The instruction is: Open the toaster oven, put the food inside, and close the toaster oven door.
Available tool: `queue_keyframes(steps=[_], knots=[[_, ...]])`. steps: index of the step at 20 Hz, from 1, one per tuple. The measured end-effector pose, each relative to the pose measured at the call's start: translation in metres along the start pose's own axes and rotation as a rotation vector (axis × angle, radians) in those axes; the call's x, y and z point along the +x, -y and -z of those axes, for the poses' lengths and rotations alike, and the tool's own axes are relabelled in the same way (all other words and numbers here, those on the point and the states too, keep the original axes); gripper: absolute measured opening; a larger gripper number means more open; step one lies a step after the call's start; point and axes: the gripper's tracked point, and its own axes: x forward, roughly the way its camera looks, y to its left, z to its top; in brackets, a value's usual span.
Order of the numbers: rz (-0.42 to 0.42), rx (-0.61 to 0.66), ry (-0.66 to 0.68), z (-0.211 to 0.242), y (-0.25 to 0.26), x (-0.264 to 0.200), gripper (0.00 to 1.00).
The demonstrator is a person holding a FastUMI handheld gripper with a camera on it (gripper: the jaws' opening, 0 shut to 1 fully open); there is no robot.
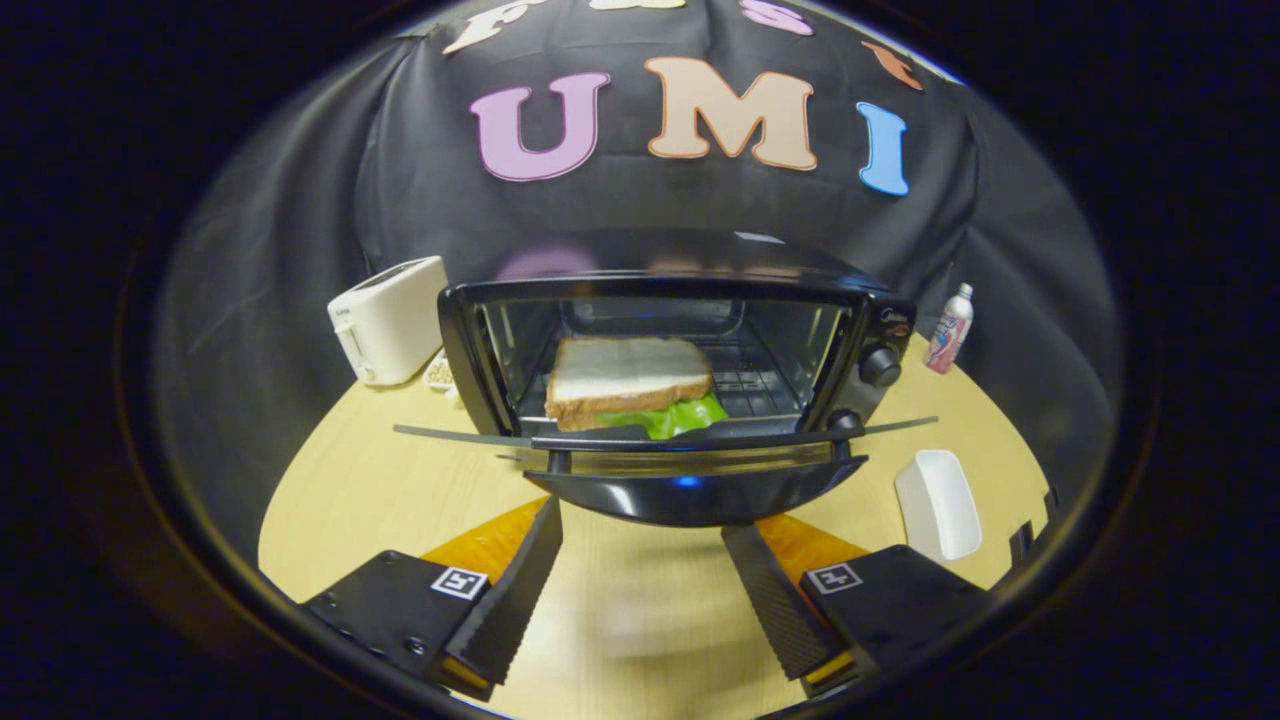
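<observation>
Gripper view: the toaster oven sits on the desk, its door hanging open, sandwich inside. The jaws are spread wide and empty just below the door. Lifting off-centre could let the door slip and drop back.

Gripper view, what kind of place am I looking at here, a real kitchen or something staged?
Likely a staged kitchen booth, not a real kitchen: a toaster oven with a sandwich inside and a white toaster sit on a wooden table against black cloth. The gripper hangs open before the door.
</observation>
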Motion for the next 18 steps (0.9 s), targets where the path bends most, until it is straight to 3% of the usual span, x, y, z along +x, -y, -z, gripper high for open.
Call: queue_keyframes(steps=[11, 18], knots=[[-0.018, 0.051, 0.089, -0.058, -0.011, 0.017, 1.00], [-0.018, 0.078, 0.113, -0.068, -0.010, 0.013, 0.99]])
